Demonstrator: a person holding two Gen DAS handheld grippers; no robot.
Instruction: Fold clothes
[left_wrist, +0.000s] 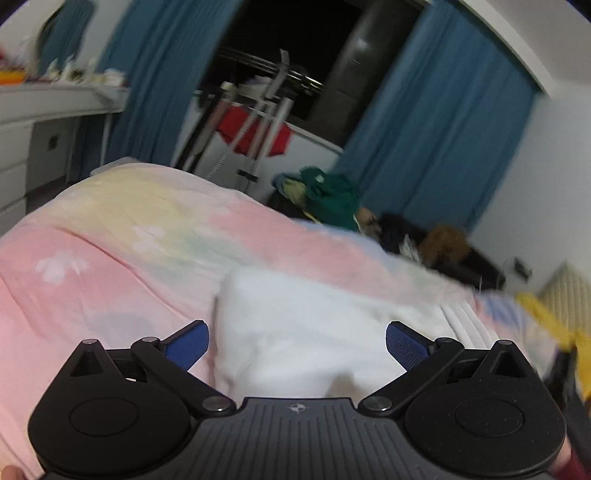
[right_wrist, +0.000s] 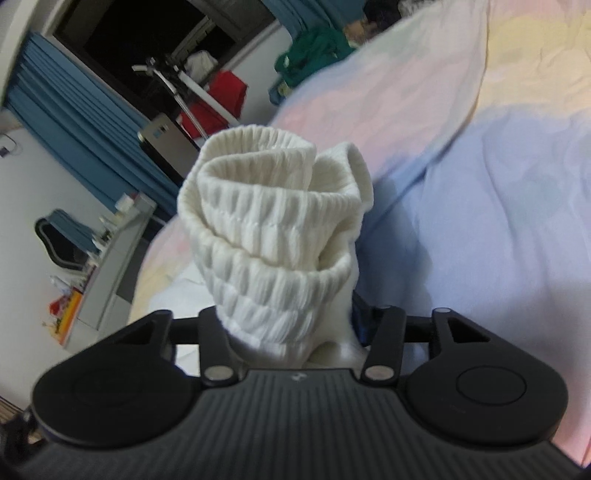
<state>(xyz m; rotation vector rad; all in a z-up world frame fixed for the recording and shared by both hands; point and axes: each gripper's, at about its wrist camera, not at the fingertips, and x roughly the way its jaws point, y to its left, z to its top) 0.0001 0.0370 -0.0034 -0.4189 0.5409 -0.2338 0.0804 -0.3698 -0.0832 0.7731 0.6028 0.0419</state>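
The right gripper (right_wrist: 291, 328) is clamped on a white ribbed garment (right_wrist: 273, 229); its stretchy, corrugated cuff bunches into loose rolled layers that stand up out of the jaws, above the pastel bedspread (right_wrist: 498, 184). The left gripper (left_wrist: 297, 345) hangs with its blue-padded fingers (left_wrist: 188, 345) spread apart and holding nothing, just above a soft white fabric (left_wrist: 295, 332) that lies on the same bedspread; this view is blurred, so whether it is the same garment I cannot tell. This looks like a fold or roll in hand. I judge the next move calls for the free gripper to catch a loose edge, since the springy knit will likely unroll if let go
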